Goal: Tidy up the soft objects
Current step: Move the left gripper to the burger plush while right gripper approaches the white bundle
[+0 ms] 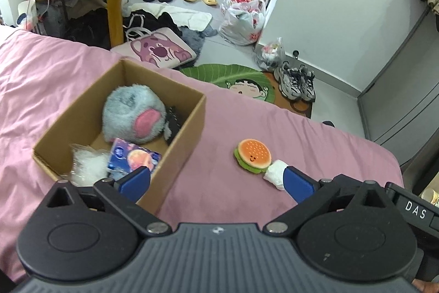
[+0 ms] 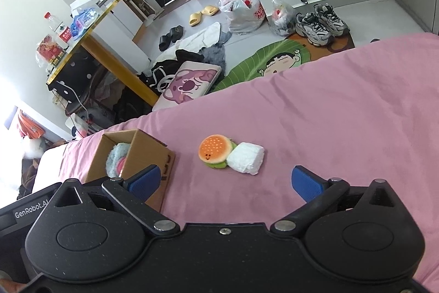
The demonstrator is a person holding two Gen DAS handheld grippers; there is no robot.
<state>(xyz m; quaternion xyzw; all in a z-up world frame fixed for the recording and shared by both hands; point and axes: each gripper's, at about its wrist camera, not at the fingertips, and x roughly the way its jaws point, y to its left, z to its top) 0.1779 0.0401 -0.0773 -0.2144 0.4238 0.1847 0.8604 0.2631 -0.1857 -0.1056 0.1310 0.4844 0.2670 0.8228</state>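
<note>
On the pink bedspread (image 1: 68, 78), the cardboard box (image 1: 189, 128) already collects a grey plush toy (image 1: 131, 114), while the burger plush (image 2: 216, 150) touching the white packet (image 2: 247, 158) awaits both empty, wide-open grippers, left gripper (image 1: 216, 181) and right gripper (image 2: 227, 180).

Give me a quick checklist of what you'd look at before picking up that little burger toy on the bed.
1. Right hand-held gripper open and empty: ok, the blue pads stand wide apart.
2. Left hand-held gripper open and empty: ok.
3. Burger toy free to grab: not ok, the white soft packet lies touching its side.
4. Cardboard box has room: ok, a gap shows beside the grey plush and blue packet.
5. Box top open: ok, no flap covers it.
6. Path across the pink bedcover from toy to box: ok, nothing lies between.
</note>
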